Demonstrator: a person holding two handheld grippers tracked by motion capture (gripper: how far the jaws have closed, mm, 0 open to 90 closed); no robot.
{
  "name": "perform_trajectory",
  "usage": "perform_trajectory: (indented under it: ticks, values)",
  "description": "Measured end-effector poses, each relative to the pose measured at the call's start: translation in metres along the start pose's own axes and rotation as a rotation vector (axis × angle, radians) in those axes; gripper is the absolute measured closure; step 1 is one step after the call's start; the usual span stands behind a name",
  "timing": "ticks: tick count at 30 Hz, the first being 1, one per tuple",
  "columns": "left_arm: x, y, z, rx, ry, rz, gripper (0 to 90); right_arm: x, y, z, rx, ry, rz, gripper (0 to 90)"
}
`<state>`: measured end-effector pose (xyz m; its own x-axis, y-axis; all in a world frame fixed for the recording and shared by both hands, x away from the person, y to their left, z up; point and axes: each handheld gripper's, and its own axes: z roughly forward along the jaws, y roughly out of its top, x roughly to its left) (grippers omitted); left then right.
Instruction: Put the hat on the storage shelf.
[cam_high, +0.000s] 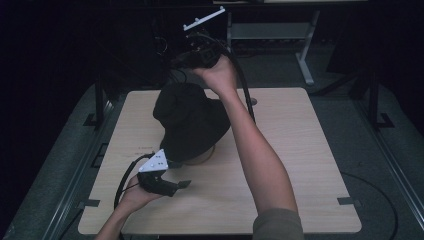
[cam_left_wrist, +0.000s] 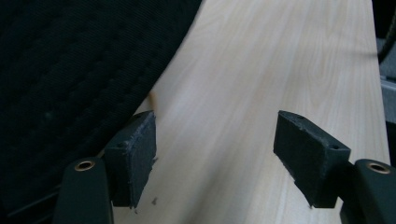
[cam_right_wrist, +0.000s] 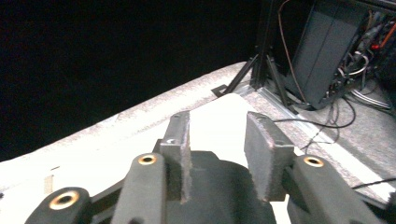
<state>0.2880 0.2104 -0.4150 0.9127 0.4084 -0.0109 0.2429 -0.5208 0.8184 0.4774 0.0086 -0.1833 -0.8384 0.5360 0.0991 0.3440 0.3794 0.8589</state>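
From above, I see the black hat (cam_high: 190, 122) on the tabletop (cam_high: 300, 150). My left claw (cam_high: 182, 184) sits at its six o'clock, open. It looks soft and light; I'd pinch the brim. Left view: brim beside one pad. Right view: my right claw (cam_right_wrist: 219, 154) is open, with nothing between the pads.

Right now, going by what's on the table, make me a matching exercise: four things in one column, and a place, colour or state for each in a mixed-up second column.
Things:
1. black hat
2. left gripper
3. right gripper
4. table

Descriptions:
A. light wood
B. low, jaws wide apart beside the brim
C. lying on the tabletop
D. held up high by the hat's far side

Pairs: 1-C, 2-B, 3-D, 4-A
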Motion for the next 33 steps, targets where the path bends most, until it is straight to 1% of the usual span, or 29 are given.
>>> perform_trajectory:
  ticks: [1,3,4,6,9,10,12,14,16,18,20,22,26,28,30,31,32,33]
  values:
    - [-0.001,0.000,0.000,0.000,0.002,0.000,28.9,-0.001,-0.002,-0.002,0.003,0.010,-0.003,59.4]
    - [-0.002,0.000,0.000,0.001,0.001,-0.002,27.6,-0.003,-0.006,-0.006,0.012,0.005,-0.006,57.9]
    - [-0.003,0.000,-0.001,-0.003,-0.001,-0.004,27.5,-0.003,-0.008,-0.008,0.012,0.004,0.006,57.7]
    - [-0.004,0.000,-0.001,0.002,-0.002,0.001,27.3,-0.005,-0.013,-0.012,0.000,0.006,0.010,56.6]
    - [-0.005,0.000,-0.001,-0.003,-0.007,0.002,27.1,-0.005,-0.020,-0.021,-0.017,0.006,0.021,53.9]
    - [-0.006,0.000,-0.001,-0.008,-0.010,0.002,27.1,-0.005,-0.021,-0.023,-0.014,0.009,0.024,52.7]
    - [-0.006,0.001,-0.001,-0.009,-0.016,0.009,27.1,-0.005,-0.026,-0.031,-0.029,0.001,0.021,52.1]
    - [-0.007,0.001,-0.001,-0.014,-0.021,0.008,27.1,-0.007,-0.032,-0.039,-0.034,0.000,0.025,49.7]
    - [-0.008,0.001,-0.001,-0.013,-0.029,0.009,27.2,-0.009,-0.039,-0.048,-0.045,-0.006,0.039,47.5]
    - [-0.009,0.001,0.000,-0.015,-0.029,0.014,27.1,-0.012,-0.044,-0.055,-0.058,-0.005,0.042,45.8]
    - [-0.009,0.002,0.000,-0.009,-0.030,0.020,27.1,-0.014,-0.052,-0.063,-0.070,0.004,0.063,44.7]
    - [-0.010,0.002,0.000,-0.017,-0.033,0.019,27.1,-0.015,-0.058,-0.070,-0.083,0.003,0.070,43.4]
    - [-0.011,0.002,0.000,-0.009,-0.032,0.033,27.1,-0.017,-0.071,-0.080,-0.087,-0.004,0.083,41.2]
    - [-0.012,0.002,0.000,-0.008,-0.032,0.036,27.1,-0.018,-0.076,-0.083,-0.084,-0.005,0.081,39.3]
    - [-0.013,0.003,0.001,-0.019,-0.034,0.025,27.1,-0.018,-0.084,-0.088,-0.083,-0.012,0.083,38.2]
    - [-0.013,0.003,0.001,-0.019,-0.030,0.041,27.1,-0.018,-0.087,-0.090,-0.079,-0.014,0.083,37.7]
    - [-0.013,0.003,0.001,-0.022,-0.030,0.037,27.2,-0.018,-0.090,-0.091,-0.076,-0.015,0.082,37.4]
    - [-0.013,0.003,0.000,-0.014,-0.032,0.040,27.2,-0.018,-0.093,-0.093,-0.080,-0.016,0.083,36.9]
